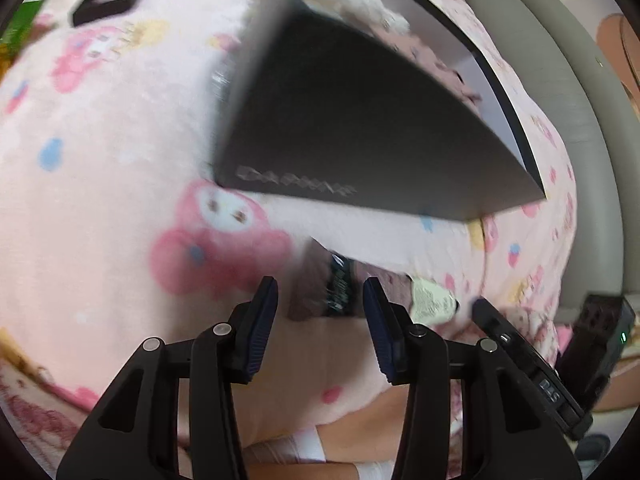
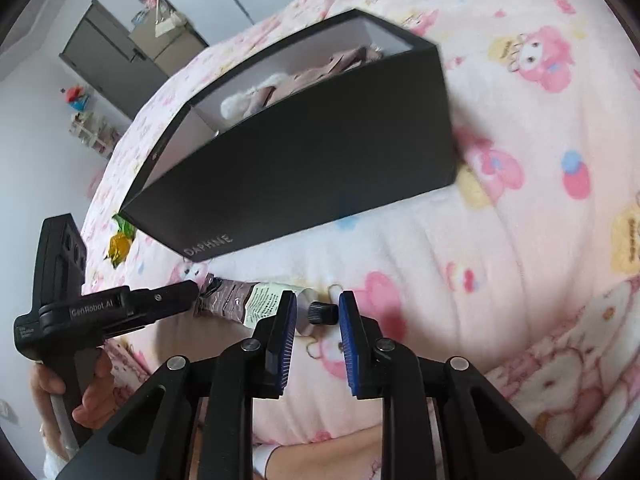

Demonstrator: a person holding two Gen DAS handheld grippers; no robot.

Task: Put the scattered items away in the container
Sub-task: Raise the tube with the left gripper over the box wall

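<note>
We note box (image 2: 304, 148) on blanket (image 2: 520, 240), plush (image 2: 240, 104) in box; tube (image 2: 256, 304) on blanket before box; tube cap between right gripper (image 2: 318, 314) fingers, untouched.

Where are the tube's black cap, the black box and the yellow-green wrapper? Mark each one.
Tube's black cap (image 2: 323, 313): right wrist view, on the ribbed side of the cap.
Black box (image 2: 304, 160): right wrist view, on its dark long side wall.
Yellow-green wrapper (image 2: 120, 246): right wrist view, on its yellow part.

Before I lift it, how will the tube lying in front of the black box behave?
The tube looks crumpled and partly squeezed, so it will probably flex, not stay stiff. It seems flattened, so it is unlikely to roll on the soft blanket. Its ribbed cap should give a firmer hold.
</note>
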